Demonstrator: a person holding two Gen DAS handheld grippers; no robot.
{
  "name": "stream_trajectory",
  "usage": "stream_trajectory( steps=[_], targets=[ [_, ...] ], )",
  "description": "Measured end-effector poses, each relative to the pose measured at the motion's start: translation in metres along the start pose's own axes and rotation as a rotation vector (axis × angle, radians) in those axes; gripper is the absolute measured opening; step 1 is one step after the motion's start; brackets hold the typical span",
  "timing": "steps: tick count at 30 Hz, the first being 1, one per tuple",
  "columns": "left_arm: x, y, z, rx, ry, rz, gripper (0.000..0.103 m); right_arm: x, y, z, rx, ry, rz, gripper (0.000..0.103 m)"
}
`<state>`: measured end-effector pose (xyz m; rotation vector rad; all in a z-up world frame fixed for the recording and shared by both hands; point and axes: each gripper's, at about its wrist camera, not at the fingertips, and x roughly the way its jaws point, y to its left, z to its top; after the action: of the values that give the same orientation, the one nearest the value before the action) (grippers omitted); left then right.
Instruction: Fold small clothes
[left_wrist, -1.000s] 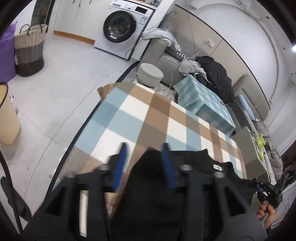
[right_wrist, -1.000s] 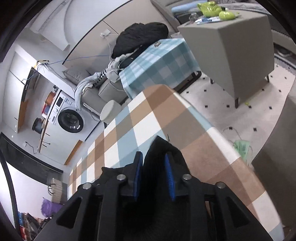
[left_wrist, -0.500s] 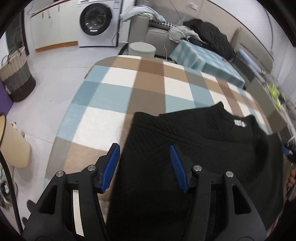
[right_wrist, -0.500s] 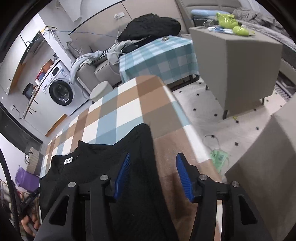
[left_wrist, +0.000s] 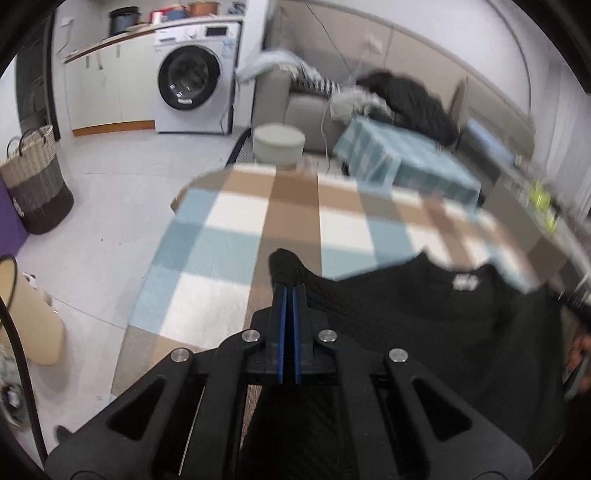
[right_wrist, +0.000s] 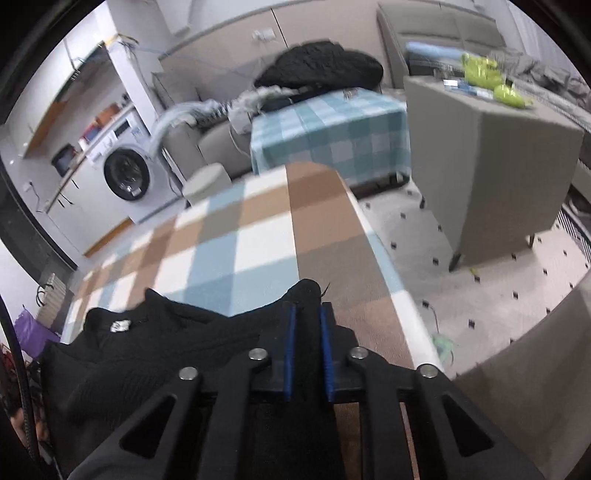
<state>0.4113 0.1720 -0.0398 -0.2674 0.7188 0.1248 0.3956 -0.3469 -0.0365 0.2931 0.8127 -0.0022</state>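
A black knit top (left_wrist: 424, 332) with a white neck label (left_wrist: 464, 282) hangs between my two grippers over the checked table (left_wrist: 236, 229). My left gripper (left_wrist: 289, 291) is shut on its left shoulder corner, which sticks out past the blue pads. My right gripper (right_wrist: 306, 310) is shut on the top's (right_wrist: 166, 343) right shoulder corner, above the table's (right_wrist: 258, 236) right edge. The label (right_wrist: 120, 325) shows at the collar. The top's lower part is hidden under the grippers.
A washing machine (left_wrist: 192, 79) stands far left, a laundry basket (left_wrist: 37, 184) on the floor, a round stool (left_wrist: 279, 142) behind the table. A sofa with dark clothes (right_wrist: 317, 68), a blue-checked cover (right_wrist: 332, 129) and a grey side table (right_wrist: 487, 162) stand to the right.
Both grippers were open over the top half a second ago. They have now shut on the top's shoulder corners, and the top has come up off the table.
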Motion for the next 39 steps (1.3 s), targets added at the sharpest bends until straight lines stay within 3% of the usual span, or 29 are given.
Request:
stream_trajectory(
  steps=[4, 10, 14, 18, 21, 23, 25, 28, 30, 37, 39],
  targets=[
    [-0.016, 0.015, 0.011, -0.078, -0.074, -0.030, 0.001, -0.010, -0.004, 0.001, 0.043, -0.041, 0.058, 0.007],
    [-0.015, 0.017, 0.016, -0.102, -0.093, -0.031, 0.001, -0.018, -0.011, 0.010, 0.141, -0.092, 0.158, 0.006],
    [-0.005, 0.022, 0.019, -0.133, -0.085, -0.017, 0.001, -0.009, -0.005, 0.016, 0.131, -0.082, 0.117, 0.006],
    [0.014, 0.031, 0.017, -0.163, -0.023, -0.001, 0.001, 0.007, -0.006, 0.016, 0.138, -0.038, 0.059, 0.006],
    [0.026, 0.035, 0.010, -0.171, 0.044, 0.058, 0.004, 0.018, -0.011, 0.011, 0.157, 0.040, -0.021, 0.013],
    [0.028, 0.038, 0.003, -0.178, 0.078, 0.073, 0.007, 0.015, -0.018, 0.005, 0.176, 0.074, -0.010, 0.020],
    [0.022, 0.040, -0.007, -0.176, 0.102, 0.065, 0.020, 0.006, -0.022, -0.004, 0.176, 0.095, 0.006, 0.024],
    [0.001, 0.043, -0.025, -0.174, 0.109, 0.064, 0.036, -0.021, -0.025, -0.026, 0.163, 0.119, 0.055, 0.041],
    [-0.018, 0.044, -0.043, -0.175, 0.119, 0.047, 0.042, -0.043, -0.025, -0.045, 0.130, 0.135, 0.090, 0.043],
    [-0.085, 0.027, -0.108, -0.107, 0.161, 0.026, 0.049, -0.105, -0.028, -0.122, 0.096, 0.183, 0.179, 0.047],
    [-0.102, 0.021, -0.129, -0.098, 0.161, 0.015, 0.049, -0.119, -0.026, -0.142, 0.059, 0.180, 0.171, 0.047]
  ],
)
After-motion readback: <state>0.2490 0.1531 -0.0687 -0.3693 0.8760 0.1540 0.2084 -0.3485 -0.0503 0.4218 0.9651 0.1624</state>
